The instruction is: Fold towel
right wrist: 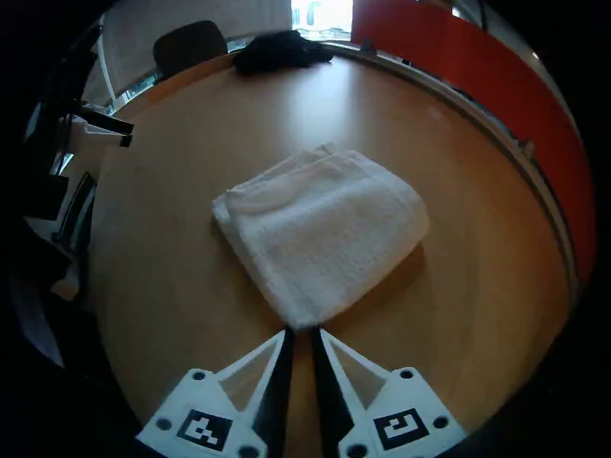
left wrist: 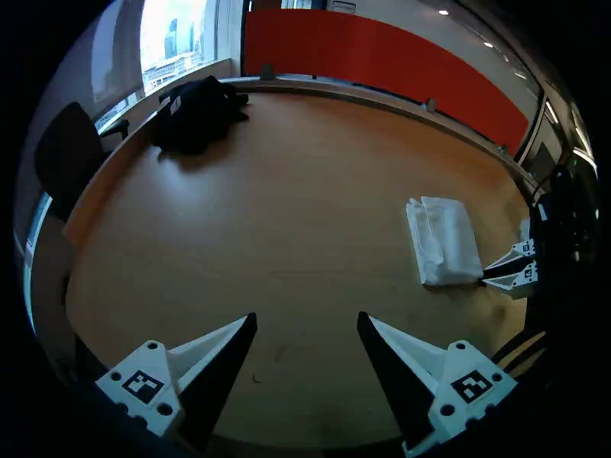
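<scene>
A white towel [right wrist: 321, 229], folded into a thick rectangle of several layers, lies flat on a curved wooden table [right wrist: 473, 252], with bare wood on every side of it. In the right gripper view, the right gripper [right wrist: 303, 333] sits low over the table with its 2 fingers drawn almost together. Only a thin strip of wood shows between them, they hold nothing, and their tips are just short of the towel's nearest corner.

In the left gripper view, the left gripper [left wrist: 306, 316] hangs over bare wood well away from the towel [left wrist: 443, 240], its 2 fingers spread wide and empty. The same view catches the right gripper [left wrist: 508, 273] near the table's right edge, its tips pointing at the towel's short end.

A black bag [left wrist: 195, 114] rests at the table's far edge beside a window [left wrist: 172, 38]. A dark chair [left wrist: 65, 156] stands off the left edge, and a red wall panel [left wrist: 382, 57] runs behind the far edge.
</scene>
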